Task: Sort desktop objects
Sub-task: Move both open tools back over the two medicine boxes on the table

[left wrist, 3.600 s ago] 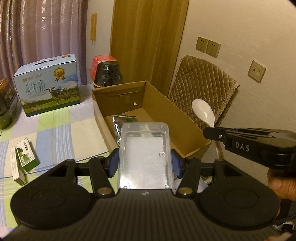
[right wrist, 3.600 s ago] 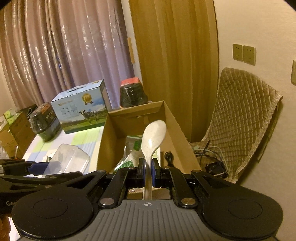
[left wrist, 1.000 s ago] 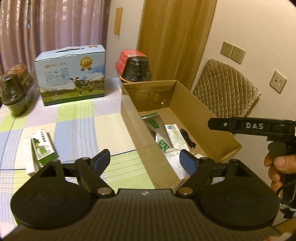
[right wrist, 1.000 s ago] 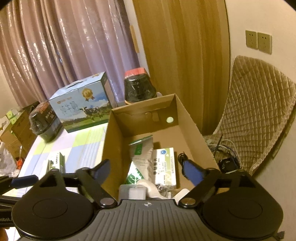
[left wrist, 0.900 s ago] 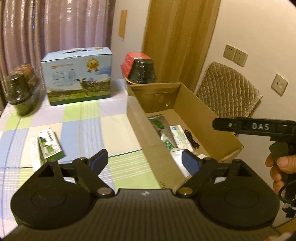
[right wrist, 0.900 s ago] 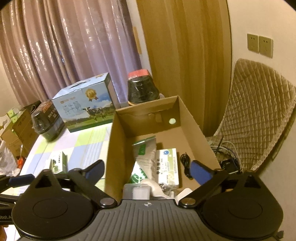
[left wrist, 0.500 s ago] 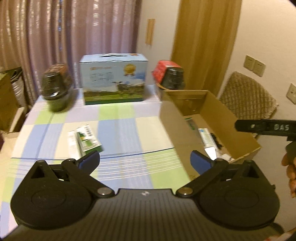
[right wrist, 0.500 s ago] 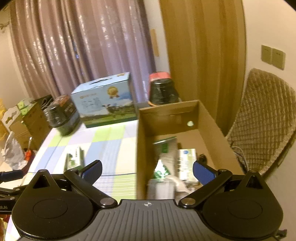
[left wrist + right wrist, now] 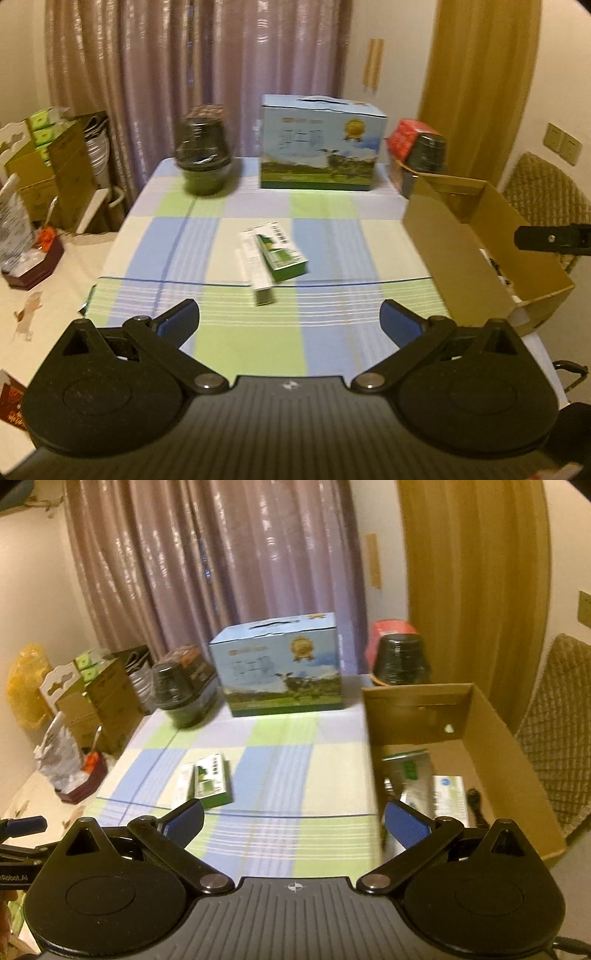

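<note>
Left wrist view: the left tool (image 9: 289,317) hangs released, its blue pads spread wide with nothing between them, above the near part of the checked tabletop (image 9: 332,236). Straight ahead of it, well apart from the pads, lie the two things not yet sorted — a green carton (image 9: 281,251) and a slim white carton (image 9: 255,267), touching along their long sides, the green one seeming to lap partly over the white. Both lie flat. Their long axes run away from the tool and lean a little to its left at the far end; the green carton's barcoded end is the farther one.

In the right wrist view the right tool (image 9: 294,821) is likewise released and empty. The pair sits ahead of it and to its left, while the cardboard box (image 9: 491,716) stands ahead to its right, already holding a foil pouch (image 9: 408,771) and a white packet (image 9: 448,794).

These cartons look like light, thin paperboard: stiff enough to lift by the sides, but likely to dent under a hard squeeze, and smooth enough to slide on the cloth. I would take the green carton across its short width near mid-length, pads on the two long side faces. The overlap may drag the white carton along.
</note>
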